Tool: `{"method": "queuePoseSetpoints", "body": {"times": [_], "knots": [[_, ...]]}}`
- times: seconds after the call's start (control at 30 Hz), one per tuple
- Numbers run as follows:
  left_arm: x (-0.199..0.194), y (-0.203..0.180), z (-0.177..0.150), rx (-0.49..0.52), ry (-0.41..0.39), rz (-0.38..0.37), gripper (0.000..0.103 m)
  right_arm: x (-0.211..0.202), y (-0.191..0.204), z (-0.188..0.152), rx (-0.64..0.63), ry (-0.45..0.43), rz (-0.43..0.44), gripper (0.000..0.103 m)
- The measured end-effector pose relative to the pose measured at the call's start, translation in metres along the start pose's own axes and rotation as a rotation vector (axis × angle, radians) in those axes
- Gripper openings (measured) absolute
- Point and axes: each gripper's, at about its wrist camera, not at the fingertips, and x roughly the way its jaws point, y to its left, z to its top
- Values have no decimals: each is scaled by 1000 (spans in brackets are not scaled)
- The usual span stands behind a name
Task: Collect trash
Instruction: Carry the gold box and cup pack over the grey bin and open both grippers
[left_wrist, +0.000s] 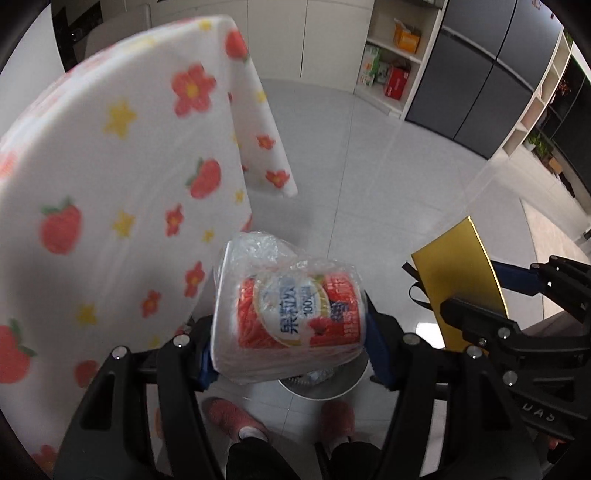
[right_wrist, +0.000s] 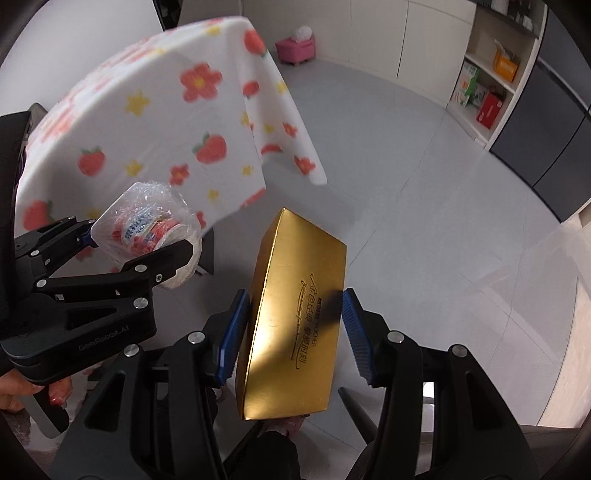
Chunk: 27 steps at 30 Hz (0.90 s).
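Note:
My left gripper (left_wrist: 291, 350) is shut on a clear plastic cup (left_wrist: 291, 306) stuffed with a red and white label and crumpled film. The cup lies tilted between the blue pads (left_wrist: 380, 350), in the air beside the table's corner. Right under it shows the rim of a round grey bin (left_wrist: 347, 384) on the floor. My right gripper (right_wrist: 295, 332) is shut on a long gold box (right_wrist: 299, 321), held lengthwise above the floor. The right wrist view has the left gripper (right_wrist: 140, 243) and its cup (right_wrist: 155, 225) at the left. The left wrist view has the right gripper (left_wrist: 480, 288) and the gold box (left_wrist: 458, 273) at the right.
A table under a white cloth with red flowers (left_wrist: 110, 184) fills the left, one corner hanging down. A person's pink slippers (left_wrist: 229, 413) stand by the bin. Shelves with boxes (left_wrist: 391, 66), dark cabinets (left_wrist: 480, 74) and a pink stool (right_wrist: 295, 48) line the far walls across grey floor.

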Motion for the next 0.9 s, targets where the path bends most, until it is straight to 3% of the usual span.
{"method": "queuePoseSetpoints", "body": {"times": [0.47, 0.7, 0.9], "knots": [[135, 6, -61, 77, 193, -48, 63, 132, -10, -50, 1, 134, 49, 50], [169, 16, -77, 127, 223, -60, 63, 168, -5, -65, -1, 166, 72, 52], [175, 21, -79, 162, 220, -57, 63, 177, -3, -67, 17, 170, 61, 57]]}}
